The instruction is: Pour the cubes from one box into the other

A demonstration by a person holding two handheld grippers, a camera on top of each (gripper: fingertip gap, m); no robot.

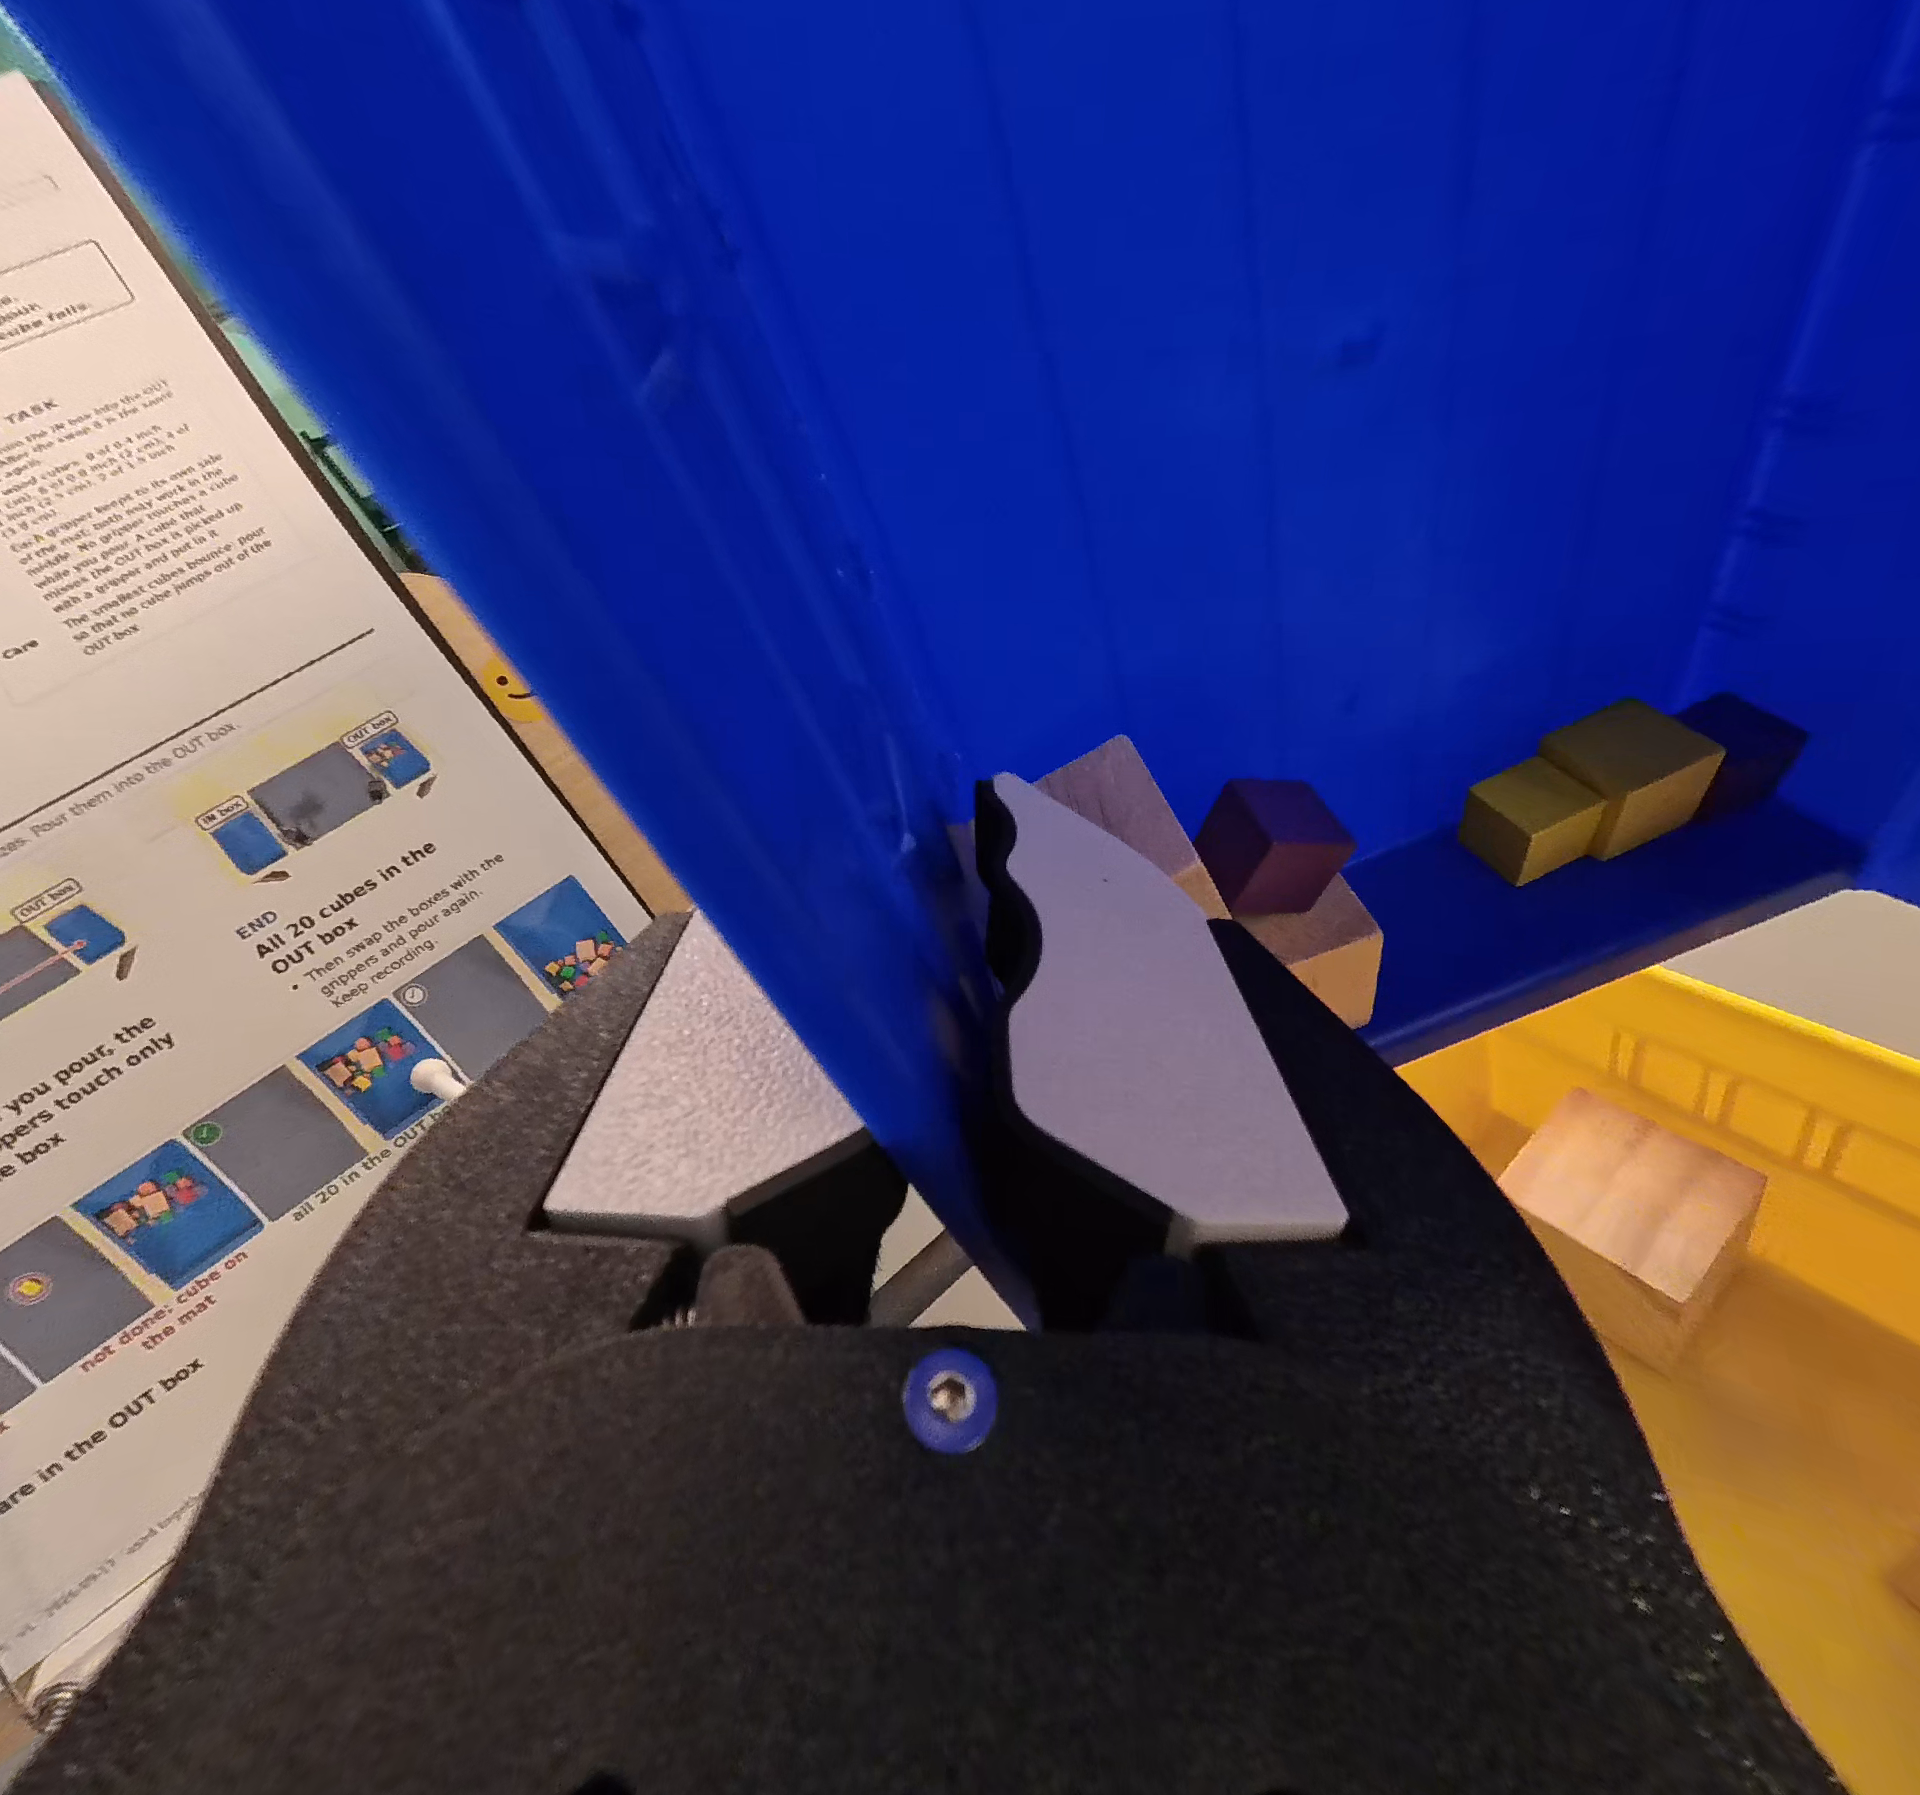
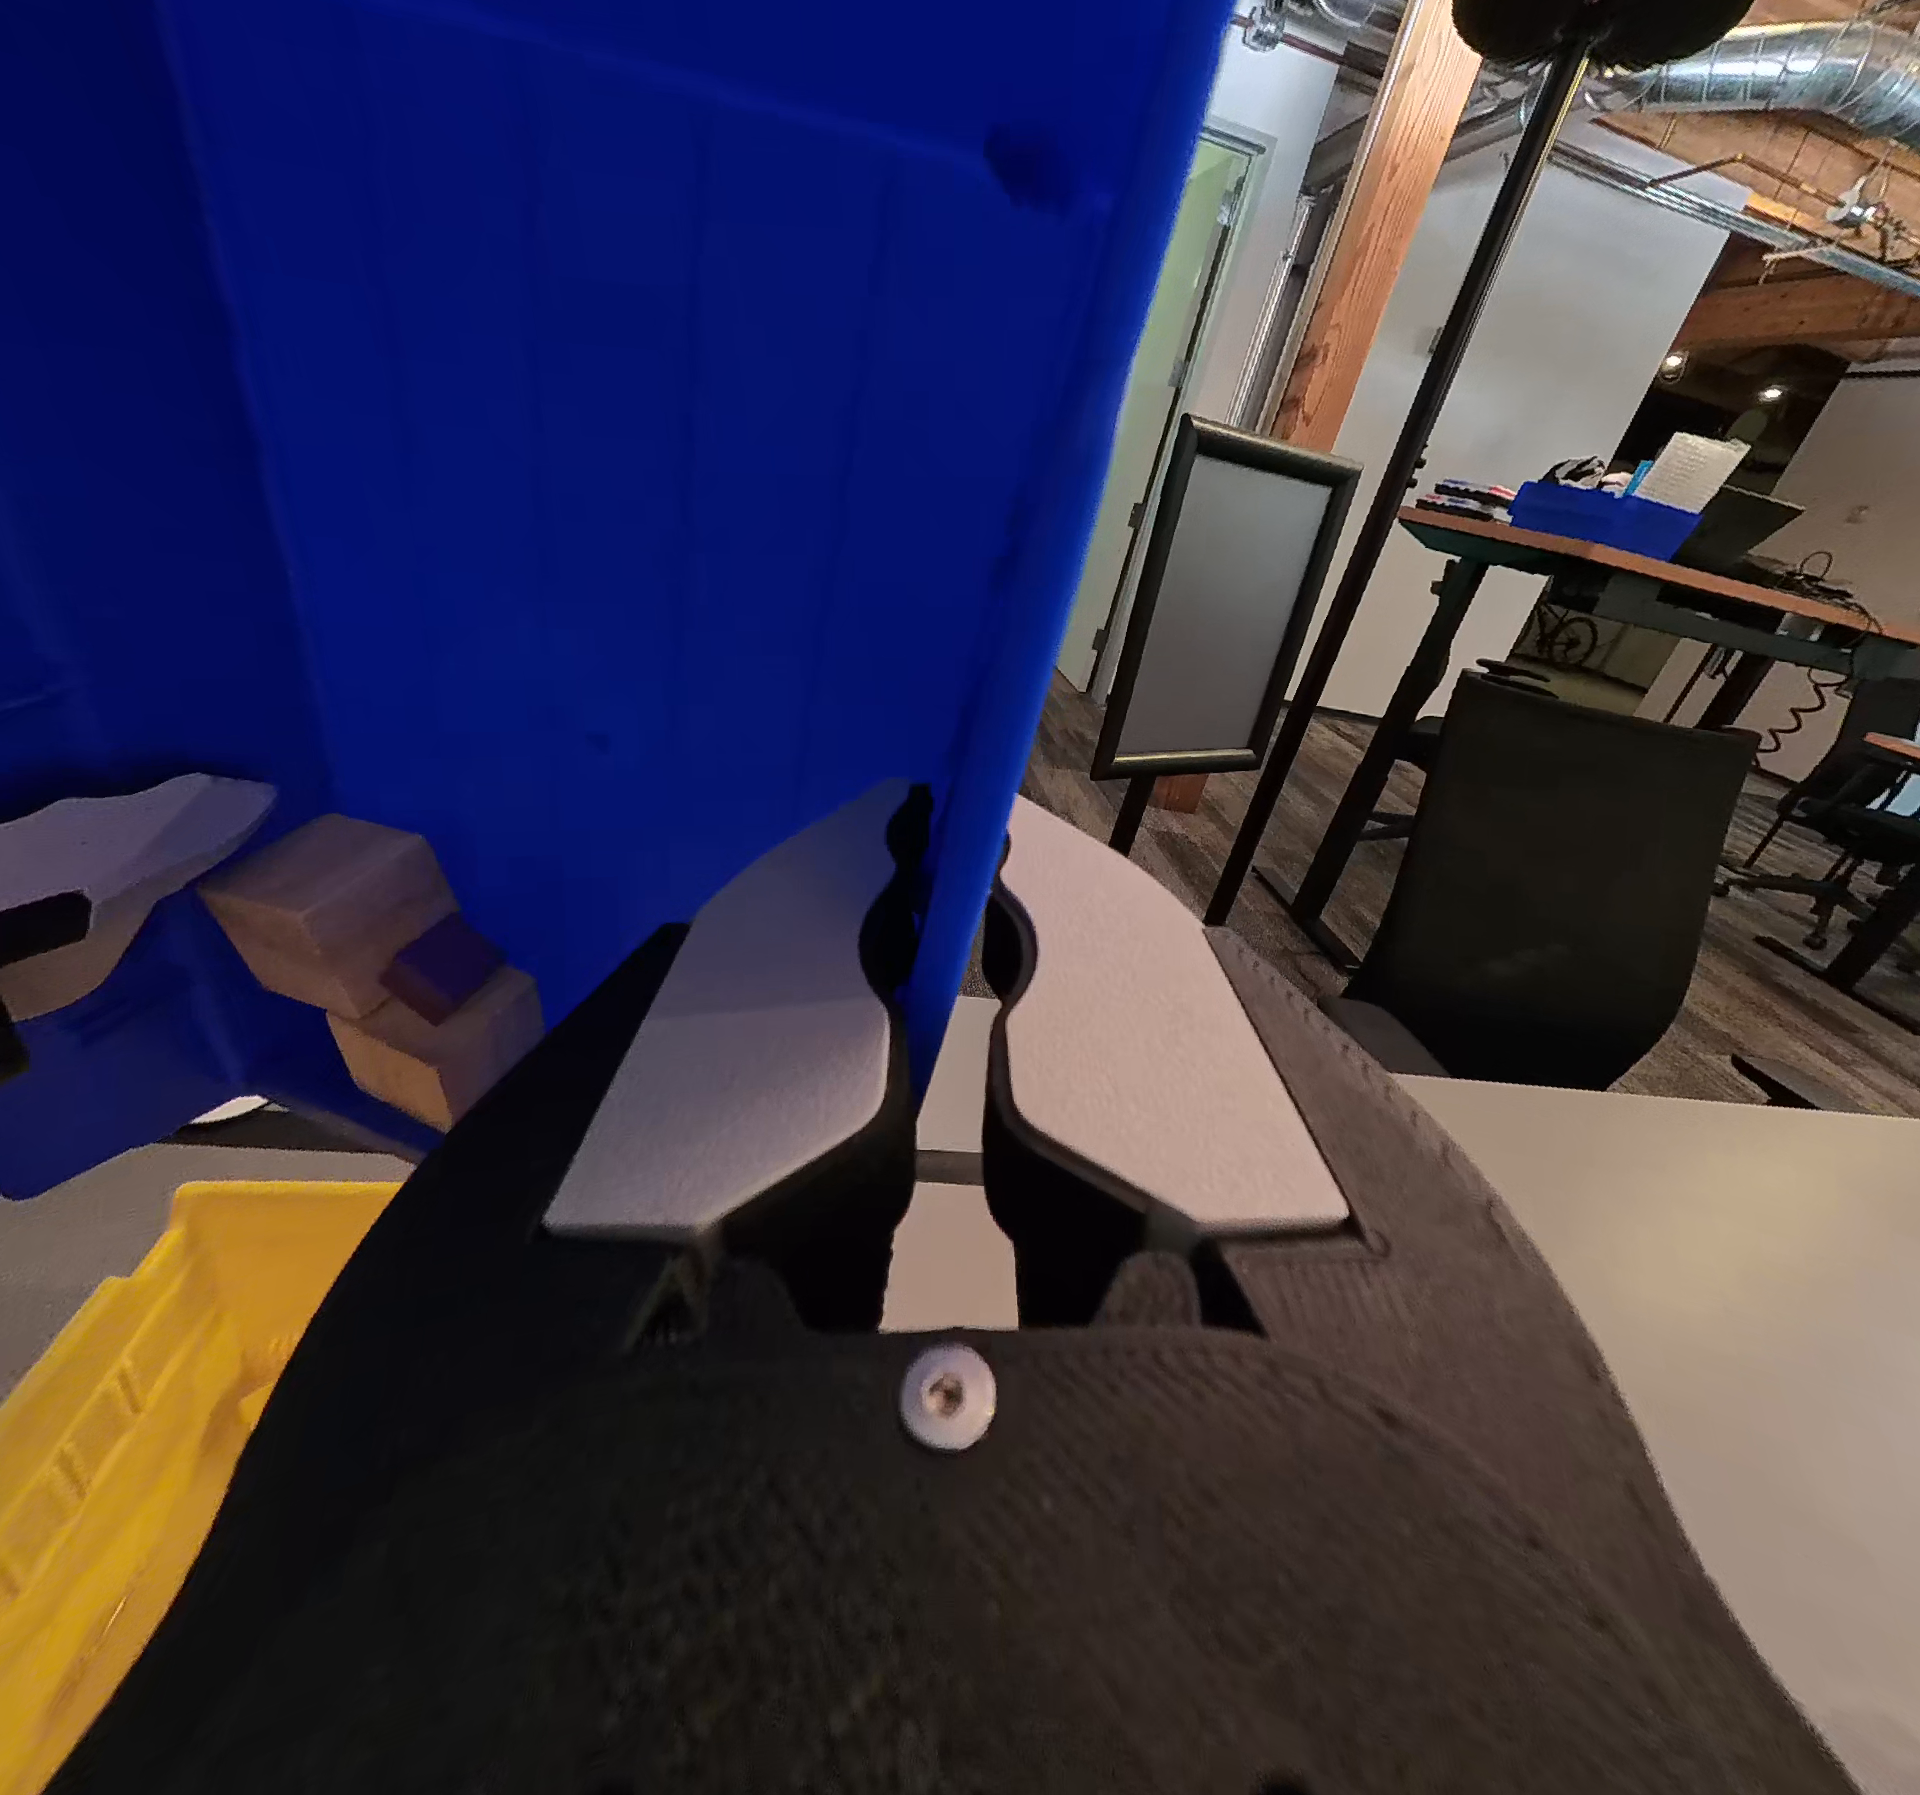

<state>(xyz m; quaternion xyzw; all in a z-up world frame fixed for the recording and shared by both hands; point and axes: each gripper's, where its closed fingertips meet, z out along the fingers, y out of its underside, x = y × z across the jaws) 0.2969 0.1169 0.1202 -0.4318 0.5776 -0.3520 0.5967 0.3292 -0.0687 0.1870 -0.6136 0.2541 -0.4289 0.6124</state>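
Left wrist view: the blue box is held tipped by both tongs, each clamped on a side wall — its lip just above the yellow box, cubes at the lip.

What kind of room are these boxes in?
Probably an open office or workshop. Behind the tipped blue box, the right wrist view shows desks, a black office chair, and bare metal ducts under a wooden ceiling.
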